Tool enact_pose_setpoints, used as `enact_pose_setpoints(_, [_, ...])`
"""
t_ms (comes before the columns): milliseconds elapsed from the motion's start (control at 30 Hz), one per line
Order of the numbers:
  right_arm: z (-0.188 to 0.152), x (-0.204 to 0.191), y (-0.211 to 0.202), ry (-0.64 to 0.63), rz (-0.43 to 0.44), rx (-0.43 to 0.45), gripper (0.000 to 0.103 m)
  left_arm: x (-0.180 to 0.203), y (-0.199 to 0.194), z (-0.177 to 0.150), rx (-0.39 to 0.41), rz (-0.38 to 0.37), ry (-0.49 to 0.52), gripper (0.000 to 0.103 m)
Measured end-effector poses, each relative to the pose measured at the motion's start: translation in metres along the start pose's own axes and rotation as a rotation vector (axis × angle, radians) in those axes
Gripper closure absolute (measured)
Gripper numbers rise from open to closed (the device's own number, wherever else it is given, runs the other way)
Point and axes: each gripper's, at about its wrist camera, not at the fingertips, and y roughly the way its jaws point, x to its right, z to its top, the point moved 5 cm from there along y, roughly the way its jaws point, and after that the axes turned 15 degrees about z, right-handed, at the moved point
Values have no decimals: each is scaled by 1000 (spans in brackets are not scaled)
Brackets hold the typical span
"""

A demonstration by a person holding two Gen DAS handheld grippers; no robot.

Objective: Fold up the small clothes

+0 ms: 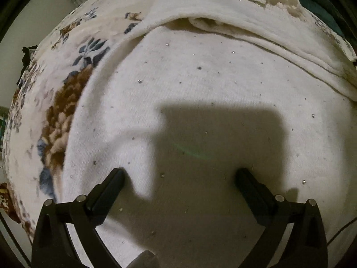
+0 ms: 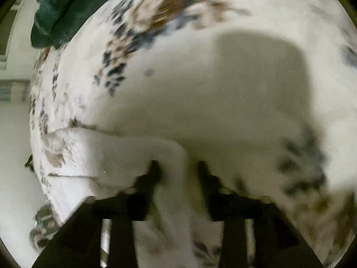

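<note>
1. White knit sweater (image 1: 200, 93) with small rhinestones lies spread flat on the bed's floral blanket (image 1: 67, 102). One side is already turned over along the far edge, where a folded sleeve (image 1: 223, 24) sits on top, so I read this as mid-fold.
2. Left gripper (image 1: 179, 178): fingers (image 1: 111, 185) spread wide, nothing between them, low over the sweater body. Likely pinning or smoothing the panel so it stays put while the other side is worked. I can't tell whether the tips actually touch the cloth.
3. Right gripper (image 2: 178, 169): this view is motion-blurred. A white strip of the sweater (image 2: 125, 151), probably a sleeve or edge, runs from the left into the gap between the fingers (image 2: 154, 172). The gap is narrow, but I can't tell whether they are pinching it.
4. If it is gripped, holding the edge makes sense: it can be carried over the body for the next fold.
5. Risk: soft knit, the layer may drag or bunch.
6. Outward: a dark green cloth (image 2: 58, 11) lies at the blanket's far edge, well apart from the work.
</note>
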Motion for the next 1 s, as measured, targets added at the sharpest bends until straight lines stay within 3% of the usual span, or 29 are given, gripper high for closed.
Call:
enact_pose_setpoints(133, [-78,27,-45,49,7,-32,52,-9,-30,-7,17,-30,22,0])
enact_pose_setpoints(267, [-167,51,-85,88,-52,-101,52,-5,-77,-33,34,-87,85,0])
enact_pose_setpoints(333, [-211,64,-103,109,-73,-133,52,7,-96,-51,27,-133,137,0])
enact_pose_setpoints(433, [-248,85,-117,99,-90,-165,52,42,-126,-88,35,-191,226,0])
enact_pose_setpoints(600, [-257,121,-111,94,-50,-194,52,133,-159,-152,-13,-267,356,0])
enact_pose_setpoints(767, [-211,134,-103,49,17,-246,52,221,-177,-179,-4,-251,401,2])
enact_pose_setpoints(800, [-199,131,-102,21,32,-251,52,236,-176,-181,-4,-234,407,8])
enact_pose_setpoints(900, [-160,118,-98,-40,76,-239,52,264,-164,-182,-5,-157,408,55])
enact_pose_setpoints(967, [-129,105,-90,-52,127,-220,52,271,-164,-178,19,-109,385,74])
enact_pose_setpoints(1000, [-109,96,-84,-59,163,-211,52,269,-168,-175,36,-92,362,92])
